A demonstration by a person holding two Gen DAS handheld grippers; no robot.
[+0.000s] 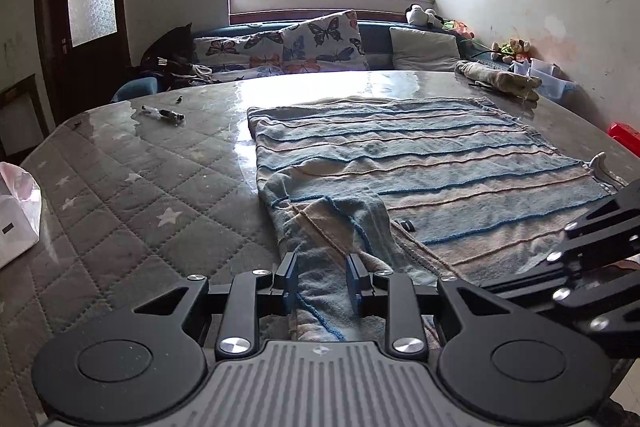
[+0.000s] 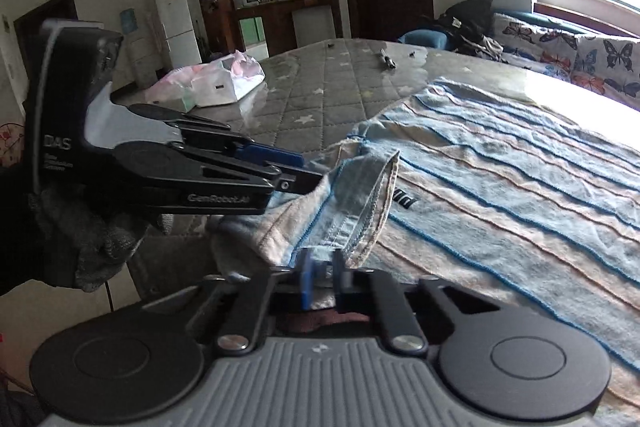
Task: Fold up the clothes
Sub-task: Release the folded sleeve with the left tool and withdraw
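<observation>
Both grippers at the garment's near edge

Left gripper [image 1: 322, 281] gapes over the striped garment [image 1: 420, 163]; right gripper [image 2: 322, 277] pinches its hem, stripes running crosswise ahead.

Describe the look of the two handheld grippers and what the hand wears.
Both grippers are black linkage frames with silver screws, round black discs and a ribbed grey plate. The left gripper has black fingers with blue pads; its side reads "DAS" and "GenRobot.AI". The right gripper also has blue pads. The hand wears a grey knit glove.
</observation>
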